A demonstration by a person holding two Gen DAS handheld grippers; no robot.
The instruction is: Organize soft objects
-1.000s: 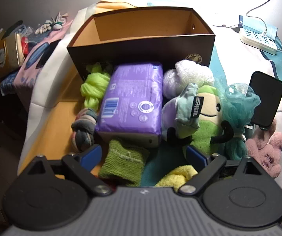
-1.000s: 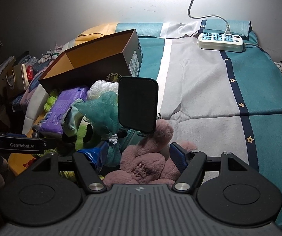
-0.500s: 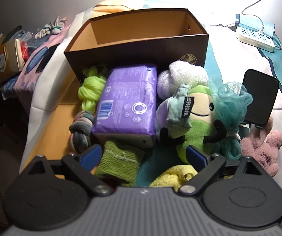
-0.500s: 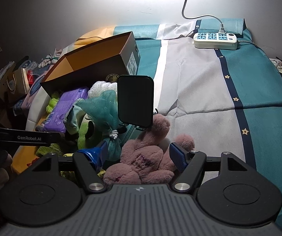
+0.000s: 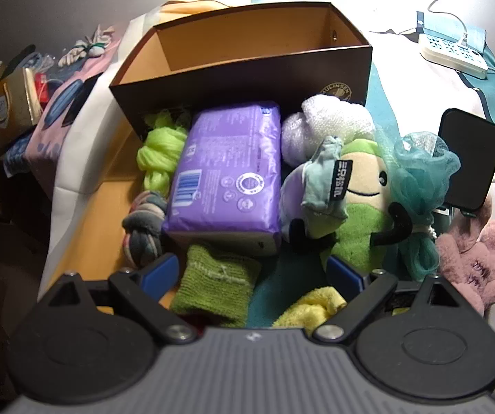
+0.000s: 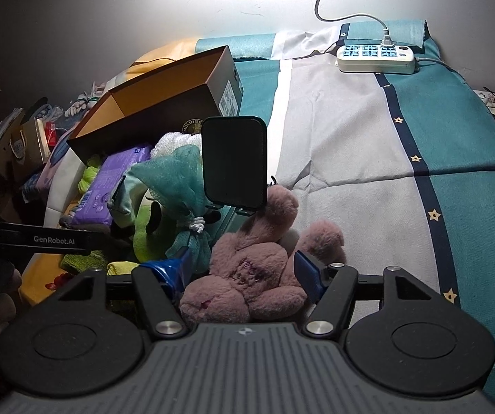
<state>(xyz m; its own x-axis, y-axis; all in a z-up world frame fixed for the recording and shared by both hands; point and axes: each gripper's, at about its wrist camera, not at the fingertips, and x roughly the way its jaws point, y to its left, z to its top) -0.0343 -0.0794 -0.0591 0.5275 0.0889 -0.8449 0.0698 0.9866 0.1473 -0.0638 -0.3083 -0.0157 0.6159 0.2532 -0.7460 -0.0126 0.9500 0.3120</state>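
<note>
A pink plush bunny (image 6: 247, 272) lies on the striped bedcover, between the fingers of my right gripper (image 6: 242, 269). The jaws are closing around it, and a small gap still shows at the left pad. My left gripper (image 5: 252, 269) hangs open over a green knit cloth (image 5: 216, 286) and a yellow cloth (image 5: 309, 307). Beyond them lies a pile: a purple pack (image 5: 226, 172), a green plush toy (image 5: 361, 207), a teal mesh puff (image 5: 420, 179), a white puff (image 5: 337, 120), lime yarn (image 5: 154, 151) and a knotted rope toy (image 5: 144, 227). An open brown box (image 5: 247, 65) stands behind the pile.
A black flat panel on a small stand (image 6: 233, 162) rises just behind the bunny. A white power strip (image 6: 375, 55) with its cable lies at the far end of the bed. Bags and clutter (image 5: 9, 103) sit off the bed's left edge. The bedcover (image 6: 368, 145) stretches to the right.
The right jaws have narrowed a little around the pink bunny, which now sits slightly deeper between them. The left gripper's view has barely shifted and its jaws stay as wide.
</note>
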